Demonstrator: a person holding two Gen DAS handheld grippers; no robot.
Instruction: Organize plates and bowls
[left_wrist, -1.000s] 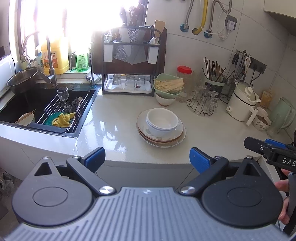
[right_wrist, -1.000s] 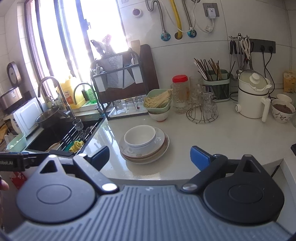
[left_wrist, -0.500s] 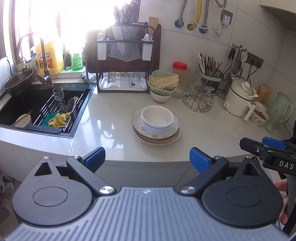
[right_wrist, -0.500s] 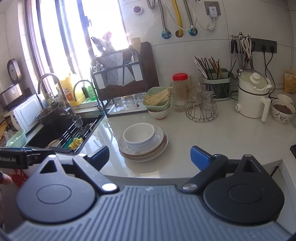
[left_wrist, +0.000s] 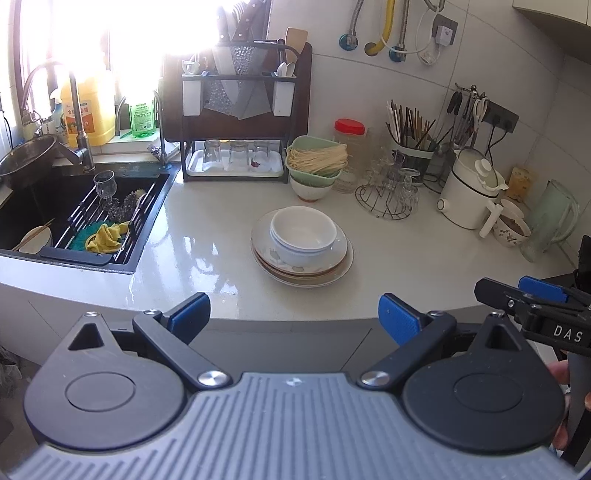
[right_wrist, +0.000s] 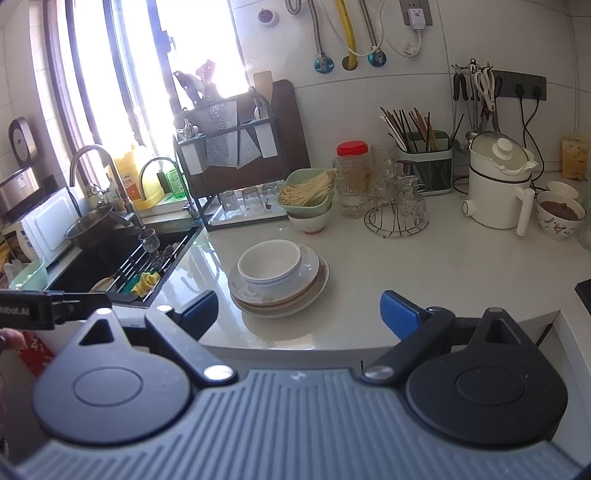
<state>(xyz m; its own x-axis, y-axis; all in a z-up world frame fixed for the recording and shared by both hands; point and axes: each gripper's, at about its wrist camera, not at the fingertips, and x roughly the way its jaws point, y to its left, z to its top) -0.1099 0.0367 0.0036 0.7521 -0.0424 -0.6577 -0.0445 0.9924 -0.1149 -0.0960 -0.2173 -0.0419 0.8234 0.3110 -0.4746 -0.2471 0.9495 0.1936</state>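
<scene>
So the white bowls (left_wrist: 303, 233) are nested on a stack of plates (left_wrist: 334, 264), sitting mid-surface (left_wrist: 207, 236) between the sink (left_wrist: 55, 206) and the white kettle (left_wrist: 471, 197). Left tool (left_wrist: 293, 314) and right tool (right_wrist: 299, 312) both hang back off the surface's edge, blue fingers spread wide, holding nothing.

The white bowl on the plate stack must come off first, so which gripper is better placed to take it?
Probably left, narrowly. The white bowl sits nearly centred ahead of the open left gripper, but left of centre for the open right gripper. Both hang short of the counter.
</scene>
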